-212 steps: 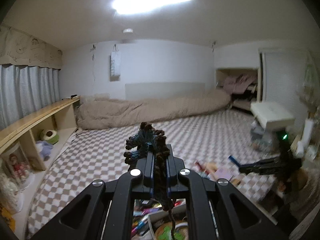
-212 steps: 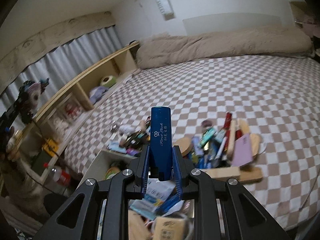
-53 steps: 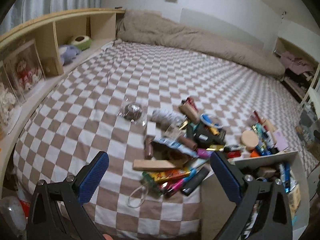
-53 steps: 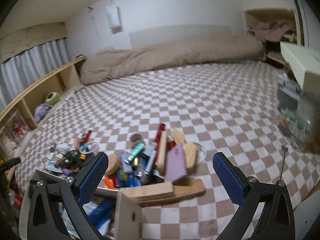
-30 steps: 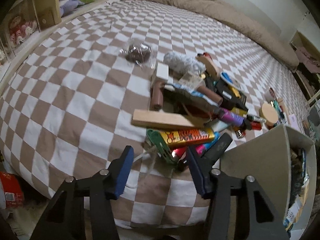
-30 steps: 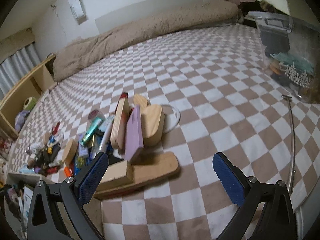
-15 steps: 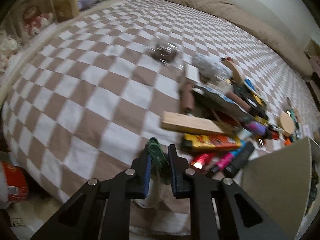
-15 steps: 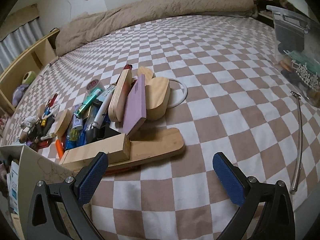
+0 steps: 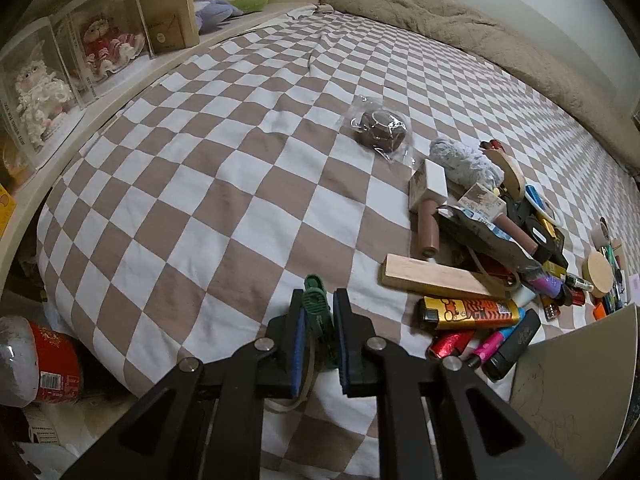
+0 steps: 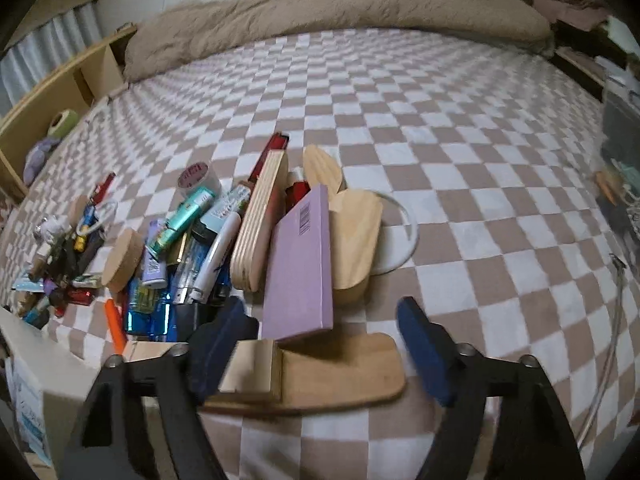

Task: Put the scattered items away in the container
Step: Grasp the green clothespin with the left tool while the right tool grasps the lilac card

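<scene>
My left gripper [image 9: 318,312] is shut on a green clip-like item [image 9: 316,306] with a pale cord, at the near edge of the checkered bed. A pile of scattered items lies to its right: a wooden block [image 9: 434,278], an orange lighter [image 9: 470,312], pens. The cardboard container [image 9: 576,376] stands at the lower right. My right gripper [image 10: 320,350] is open, its fingers on either side of a flat wooden board [image 10: 340,372] with a small wooden block [image 10: 252,370] on it. A purple book [image 10: 300,268] leans just beyond. The container's edge [image 10: 28,364] shows at the left.
A bagged brown object [image 9: 378,128] lies apart on the bed. A shelf with boxed dolls [image 9: 68,60] runs along the left. A red-labelled bottle [image 9: 36,364] lies on the floor. A white ring [image 10: 400,240] lies behind the wooden pieces. A beige duvet [image 10: 320,8] lies at the far end.
My left gripper has closed on the green item and shifted left with it. My right gripper has dropped lower and closer, straddling the wooden board.
</scene>
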### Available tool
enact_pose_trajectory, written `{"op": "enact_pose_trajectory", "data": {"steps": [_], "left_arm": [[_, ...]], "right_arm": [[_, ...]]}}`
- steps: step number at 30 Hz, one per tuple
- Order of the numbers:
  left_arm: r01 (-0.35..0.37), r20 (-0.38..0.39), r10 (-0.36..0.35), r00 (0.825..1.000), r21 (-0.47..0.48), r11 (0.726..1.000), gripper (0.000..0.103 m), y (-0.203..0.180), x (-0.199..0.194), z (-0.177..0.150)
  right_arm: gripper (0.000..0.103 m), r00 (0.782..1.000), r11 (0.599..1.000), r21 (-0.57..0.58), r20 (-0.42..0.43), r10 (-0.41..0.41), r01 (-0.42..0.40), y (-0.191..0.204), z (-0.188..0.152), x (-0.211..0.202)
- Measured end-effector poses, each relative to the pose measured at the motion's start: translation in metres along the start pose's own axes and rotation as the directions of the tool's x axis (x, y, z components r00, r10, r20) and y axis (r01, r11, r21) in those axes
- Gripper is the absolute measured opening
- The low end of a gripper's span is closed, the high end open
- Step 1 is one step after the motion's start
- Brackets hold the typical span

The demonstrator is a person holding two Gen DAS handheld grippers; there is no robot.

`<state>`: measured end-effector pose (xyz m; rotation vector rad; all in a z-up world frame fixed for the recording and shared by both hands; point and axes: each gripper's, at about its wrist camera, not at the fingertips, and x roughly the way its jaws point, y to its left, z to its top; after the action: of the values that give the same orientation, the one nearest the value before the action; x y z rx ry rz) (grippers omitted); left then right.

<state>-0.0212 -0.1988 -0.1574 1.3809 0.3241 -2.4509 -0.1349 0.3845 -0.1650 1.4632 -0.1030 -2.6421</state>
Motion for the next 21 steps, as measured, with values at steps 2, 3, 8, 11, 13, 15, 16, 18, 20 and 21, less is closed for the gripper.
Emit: {"op": "enact_pose_trajectory", "data": {"steps": [2, 3, 8, 11, 13, 15, 16, 18, 20, 21], "left_arm": [[0.024, -0.008, -0.024, 1.000, -0.014, 1.000, 0.014, -0.006, 0.003, 0.002], [0.037, -0.012, -0.038, 0.999, -0.020, 0.999, 0.014, -0.006, 0.003, 0.002], [0.073, -0.006, -0.073, 0.997, -0.018, 0.997, 0.011, -0.012, -0.003, 0.002], [0.091, -0.002, -0.091, 0.996, -0.005, 0.996, 0.011, -0.018, -0.006, 0.002], [0.093, 0.001, -0.093, 0.996, 0.013, 0.996, 0.011, -0.023, -0.007, 0.001], [0.088, -0.005, -0.088, 0.996, 0.023, 0.996, 0.011, -0.025, -0.005, 0.000], [0.080, -0.009, -0.080, 0.997, 0.029, 0.996, 0.011, -0.025, -0.003, 0.000], [0.045, -0.015, -0.044, 0.999, 0.050, 0.998, 0.011, -0.027, 0.002, -0.003], [0.029, -0.021, -0.028, 0.999, 0.060, 0.998, 0.011, -0.026, 0.006, -0.006], [0.029, -0.021, -0.028, 0.999, 0.060, 0.998, 0.011, -0.025, 0.007, -0.007]], "right_arm": [[0.053, 1.000, 1.000, 0.011, -0.018, 0.004, -0.004, -0.002, 0.001, 0.011], [0.049, 1.000, 1.000, 0.021, -0.023, 0.020, -0.019, -0.004, 0.000, 0.014], [0.021, 0.997, 0.997, -0.010, 0.013, 0.071, -0.071, 0.003, -0.004, 0.004], [0.014, 0.993, 0.993, -0.012, 0.017, 0.121, -0.120, 0.008, -0.003, -0.004], [0.011, 0.991, 0.991, -0.024, 0.023, 0.129, -0.128, 0.013, 0.000, -0.006], [0.011, 0.992, 0.991, -0.038, 0.011, 0.125, -0.125, 0.019, 0.005, -0.003], [0.011, 0.993, 0.992, -0.043, 0.003, 0.119, -0.118, 0.022, 0.006, 0.001], [0.011, 0.993, 0.992, -0.050, -0.014, 0.114, -0.114, 0.028, 0.008, 0.010], [0.010, 0.994, 0.993, -0.057, -0.026, 0.105, -0.106, 0.033, 0.008, 0.018], [0.009, 0.994, 0.993, -0.060, -0.032, 0.102, -0.104, 0.034, 0.008, 0.021]]}}
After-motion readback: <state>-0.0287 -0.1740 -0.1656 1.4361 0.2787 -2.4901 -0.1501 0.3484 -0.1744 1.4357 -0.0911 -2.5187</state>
